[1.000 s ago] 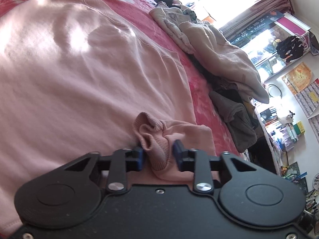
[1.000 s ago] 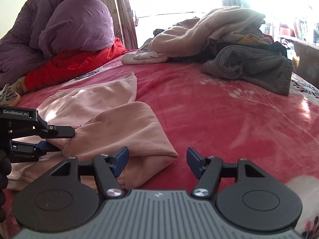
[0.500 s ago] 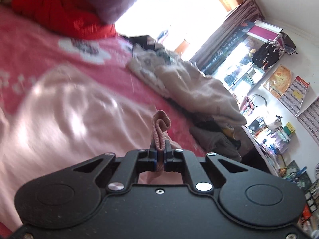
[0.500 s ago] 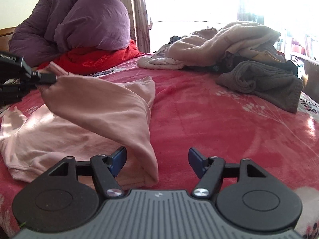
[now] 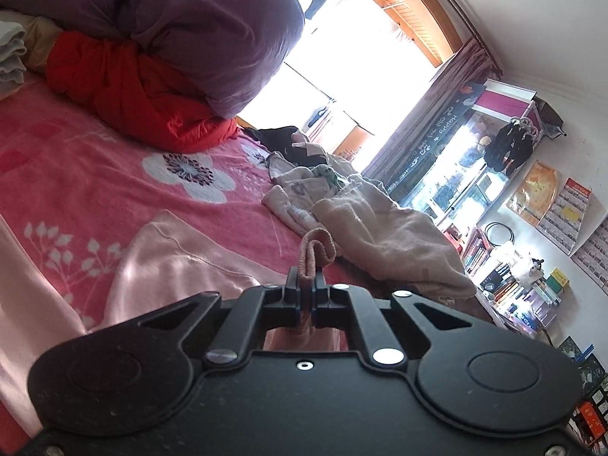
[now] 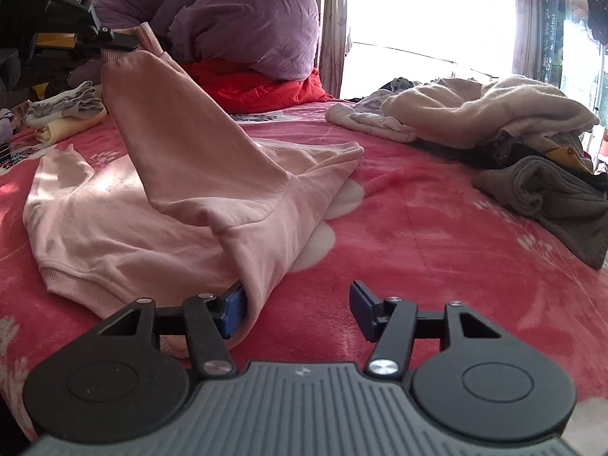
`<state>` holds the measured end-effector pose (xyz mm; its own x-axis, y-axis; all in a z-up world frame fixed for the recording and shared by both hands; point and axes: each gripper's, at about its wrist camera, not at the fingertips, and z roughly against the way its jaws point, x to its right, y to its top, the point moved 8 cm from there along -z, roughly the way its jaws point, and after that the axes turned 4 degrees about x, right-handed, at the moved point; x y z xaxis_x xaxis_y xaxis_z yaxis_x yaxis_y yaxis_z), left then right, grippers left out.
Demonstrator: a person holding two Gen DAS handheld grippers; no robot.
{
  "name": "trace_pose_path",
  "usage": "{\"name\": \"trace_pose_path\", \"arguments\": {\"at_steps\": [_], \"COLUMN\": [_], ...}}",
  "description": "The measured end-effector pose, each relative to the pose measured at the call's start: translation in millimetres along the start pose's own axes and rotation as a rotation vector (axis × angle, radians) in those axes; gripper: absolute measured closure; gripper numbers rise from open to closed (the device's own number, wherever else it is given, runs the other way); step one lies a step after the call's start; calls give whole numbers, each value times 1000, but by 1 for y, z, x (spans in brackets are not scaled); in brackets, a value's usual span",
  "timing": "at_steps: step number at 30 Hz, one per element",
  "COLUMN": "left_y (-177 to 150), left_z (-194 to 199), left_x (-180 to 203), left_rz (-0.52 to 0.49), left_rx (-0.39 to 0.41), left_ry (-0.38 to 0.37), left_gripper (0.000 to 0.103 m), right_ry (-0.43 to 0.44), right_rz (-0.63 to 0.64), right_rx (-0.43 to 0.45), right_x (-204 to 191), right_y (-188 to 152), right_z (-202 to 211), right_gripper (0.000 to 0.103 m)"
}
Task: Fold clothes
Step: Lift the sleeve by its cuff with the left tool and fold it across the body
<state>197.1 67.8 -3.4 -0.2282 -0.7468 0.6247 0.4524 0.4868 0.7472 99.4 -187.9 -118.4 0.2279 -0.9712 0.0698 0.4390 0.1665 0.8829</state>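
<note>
A pink sweatshirt [image 6: 114, 228] lies spread on the red flowered bedspread [image 6: 418, 228]. My left gripper [image 5: 307, 285] is shut on its ribbed sleeve cuff [image 5: 317, 250], which sticks up past the pads. In the right wrist view that left gripper [image 6: 114, 40] sits high at the upper left, holding the cuff [image 6: 146, 36], and the sleeve [image 6: 182, 133] hangs from it in a slanted tent. My right gripper [image 6: 298, 304] is low at the sweatshirt's near fold. Its jaws are closing; the fabric edge rests against the left blue pad [image 6: 233, 304] only, and the other pad stands clear.
A purple duvet [image 6: 247, 26] and red quilt [image 6: 258, 87] are heaped at the head of the bed. Beige and grey clothes [image 6: 494, 114] are piled at the right. Small folded items [image 6: 64, 114] lie at the far left. Shelves [image 5: 513, 273] line the wall beyond the bed.
My left gripper shut on the cuff and rose, drawing the sleeve up off the bed. My right gripper slid toward the sweatshirt's fold, and its jaws narrowed a little.
</note>
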Motion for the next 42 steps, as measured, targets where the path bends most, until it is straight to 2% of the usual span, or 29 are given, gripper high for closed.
{"name": "trace_pose_path", "arguments": {"at_steps": [7,11,18,25,31,38,42], "left_y": [13,13,11,-7,-3,-13,-17], "left_z": [11,15,17,1,-5,-3,-4], "left_x": [-14,-17,-50,-76,-81,-95,-98], "left_rz": [14,-10,6,-23,-21,-41,-41], "left_rx": [24,17,3,-34,-40,-85,-101], "left_ry": [23,44,145,259,256,320,331], "left_gripper": [101,101,101,101,101,101,101], "right_ry": [17,11,16,33,52,59,164], "right_rz": [97,99,113,140,199,206,161], "right_rx": [-18,-33,-27,-16,-2,-33,4], "right_x": [-18,-16,-18,-21,-25,-20,-19], "right_y": [-5,-8,-8,-6,-8,-9,-1], "right_z": [-2,-3,0,5,14,16,30], "right_gripper": [46,46,46,44,42,41,41]}}
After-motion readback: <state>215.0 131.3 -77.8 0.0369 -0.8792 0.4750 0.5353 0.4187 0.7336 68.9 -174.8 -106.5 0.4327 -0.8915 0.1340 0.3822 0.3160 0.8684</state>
